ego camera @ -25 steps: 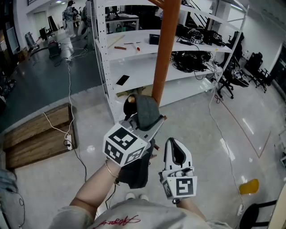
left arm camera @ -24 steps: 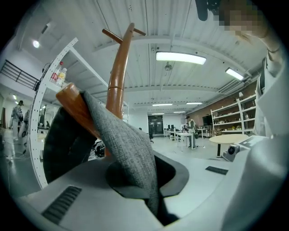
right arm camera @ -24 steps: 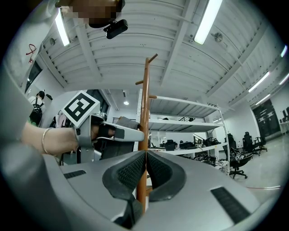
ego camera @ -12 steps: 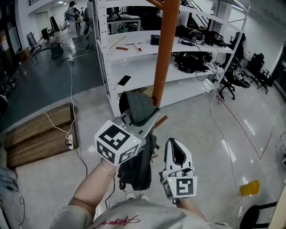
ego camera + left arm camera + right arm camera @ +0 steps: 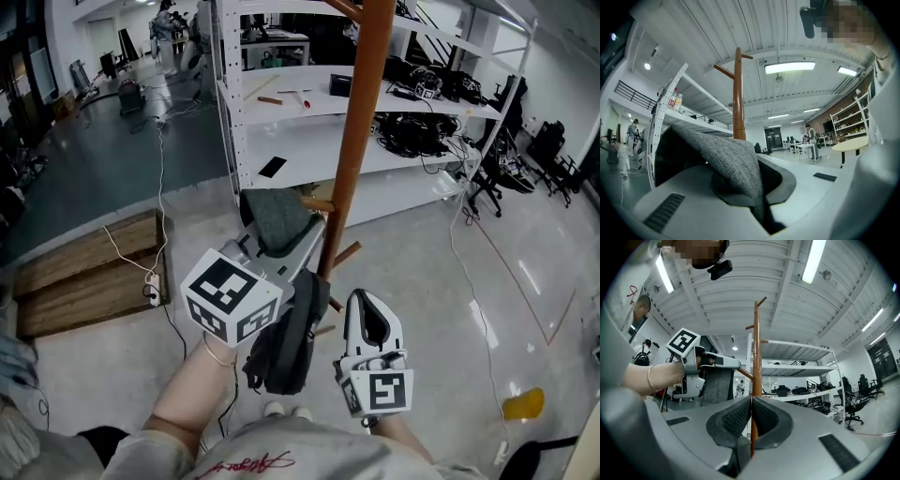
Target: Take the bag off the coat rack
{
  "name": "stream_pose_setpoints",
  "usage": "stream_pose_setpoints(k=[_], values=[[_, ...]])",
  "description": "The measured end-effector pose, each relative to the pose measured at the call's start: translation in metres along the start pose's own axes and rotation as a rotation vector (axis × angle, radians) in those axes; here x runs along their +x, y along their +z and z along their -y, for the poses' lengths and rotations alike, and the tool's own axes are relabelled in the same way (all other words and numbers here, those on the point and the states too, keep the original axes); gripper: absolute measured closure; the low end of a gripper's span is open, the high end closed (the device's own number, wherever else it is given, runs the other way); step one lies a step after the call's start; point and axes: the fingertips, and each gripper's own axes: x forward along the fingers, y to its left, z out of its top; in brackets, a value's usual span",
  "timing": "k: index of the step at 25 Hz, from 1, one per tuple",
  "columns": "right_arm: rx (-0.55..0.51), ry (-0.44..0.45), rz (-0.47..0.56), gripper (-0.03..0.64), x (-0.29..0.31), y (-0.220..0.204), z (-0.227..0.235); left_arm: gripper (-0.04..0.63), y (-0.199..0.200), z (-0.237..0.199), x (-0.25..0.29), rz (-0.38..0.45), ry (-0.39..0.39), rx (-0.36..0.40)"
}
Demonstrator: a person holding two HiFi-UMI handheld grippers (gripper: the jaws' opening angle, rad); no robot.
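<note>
My left gripper (image 5: 302, 236) is shut on the grey woven strap (image 5: 275, 218) of the bag, whose dark body (image 5: 286, 345) hangs below the jaws. In the left gripper view the strap (image 5: 724, 157) is draped over and pinched between the pads of that gripper (image 5: 758, 199). The orange-brown coat rack pole (image 5: 361, 131) rises just right of the strap, with a short peg (image 5: 319, 203) beside it. I cannot tell whether the strap touches the peg. My right gripper (image 5: 366, 307) is held low, shut and empty, and in its own view the gripper (image 5: 751, 423) points at the pole (image 5: 756, 352).
White metal shelving (image 5: 281, 122) with cables and small items stands behind the rack. A wooden pallet (image 5: 84, 281) with a power strip and cord lies on the floor at left. Office chairs (image 5: 487, 173) stand at right. People stand far back.
My left gripper has moved left and slightly away with the strap, and the bag body now hangs lower beside the pole. The right gripper has stayed where it was.
</note>
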Motion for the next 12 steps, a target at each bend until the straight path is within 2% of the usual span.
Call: stream_pose_setpoints(k=[2, 6, 12], values=[[0.013, 0.011, -0.030, 0.598, 0.000, -0.003, -0.003, 0.579, 0.001, -0.003, -0.004, 0.005, 0.018, 0.002], [-0.021, 0.044, 0.027, 0.598, 0.003, 0.003, -0.005, 0.579, 0.003, -0.006, -0.015, 0.018, 0.057, 0.004], [-0.022, 0.091, 0.037, 0.598, 0.007, 0.010, -0.014, 0.578, 0.005, -0.011, -0.035, 0.032, 0.128, 0.007]])
